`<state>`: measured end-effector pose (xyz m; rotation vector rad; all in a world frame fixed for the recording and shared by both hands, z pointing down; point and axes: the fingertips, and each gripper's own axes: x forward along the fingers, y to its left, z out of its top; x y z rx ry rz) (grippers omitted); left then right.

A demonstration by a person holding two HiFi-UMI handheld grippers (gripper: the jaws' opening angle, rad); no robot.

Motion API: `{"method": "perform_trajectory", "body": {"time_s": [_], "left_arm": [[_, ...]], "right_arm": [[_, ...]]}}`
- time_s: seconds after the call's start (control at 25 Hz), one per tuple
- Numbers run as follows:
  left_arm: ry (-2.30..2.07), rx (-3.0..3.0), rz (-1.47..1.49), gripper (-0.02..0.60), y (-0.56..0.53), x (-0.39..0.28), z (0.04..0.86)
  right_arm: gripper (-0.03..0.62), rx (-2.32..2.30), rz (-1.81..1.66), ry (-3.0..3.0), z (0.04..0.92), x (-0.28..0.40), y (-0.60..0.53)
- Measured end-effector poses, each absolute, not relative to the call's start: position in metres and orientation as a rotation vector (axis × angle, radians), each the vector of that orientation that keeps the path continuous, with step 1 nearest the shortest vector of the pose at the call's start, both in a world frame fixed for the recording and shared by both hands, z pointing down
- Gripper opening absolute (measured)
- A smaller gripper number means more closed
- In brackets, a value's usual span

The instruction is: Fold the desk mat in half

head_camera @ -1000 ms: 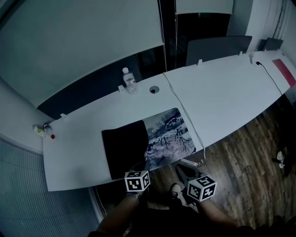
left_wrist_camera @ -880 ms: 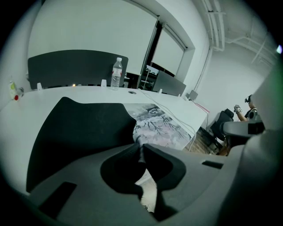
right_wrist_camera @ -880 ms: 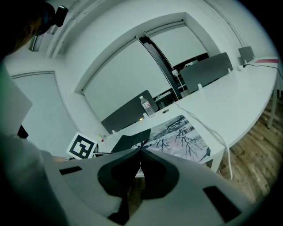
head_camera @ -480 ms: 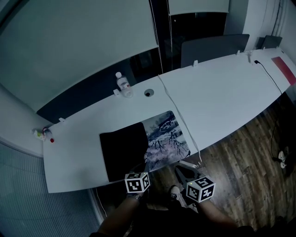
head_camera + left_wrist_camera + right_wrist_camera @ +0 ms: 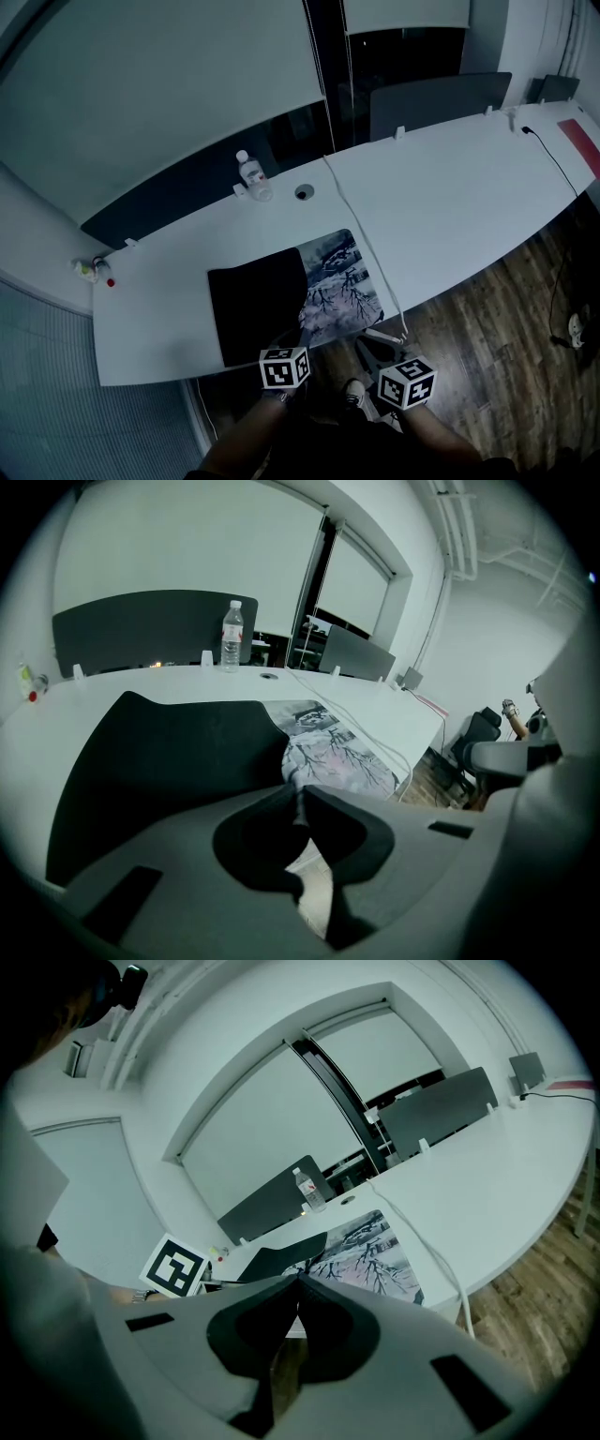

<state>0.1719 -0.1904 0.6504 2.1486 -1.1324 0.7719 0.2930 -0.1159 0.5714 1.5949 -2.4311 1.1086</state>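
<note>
At desk (image 5: 469, 197) edge: left gripper (image 5: 298, 794) jaws pinch desk mat (image 5: 339, 281); right gripper (image 5: 298, 1280) jaws closed, empty; bottle (image 5: 251, 176) label unreadable.

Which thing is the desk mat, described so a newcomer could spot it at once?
On the long white desk, look near the front edge, just left of the white cable crossing it. The desk mat lies flat there, black on its left part, printed with pale bare trees on its right. It is the only patterned sheet; the water bottle stands far behind.
</note>
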Motion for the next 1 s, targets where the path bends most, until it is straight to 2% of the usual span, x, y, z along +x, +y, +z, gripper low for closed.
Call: {"method": "perform_trajectory", "body": {"time_s": [1.0], "left_arm": [[-0.857, 2.263, 0.847, 0.035, -0.192, 0.244, 0.654]], "right_arm": [[0.023, 1.875, 1.141, -2.289, 0.565, 0.336, -0.11]]}}
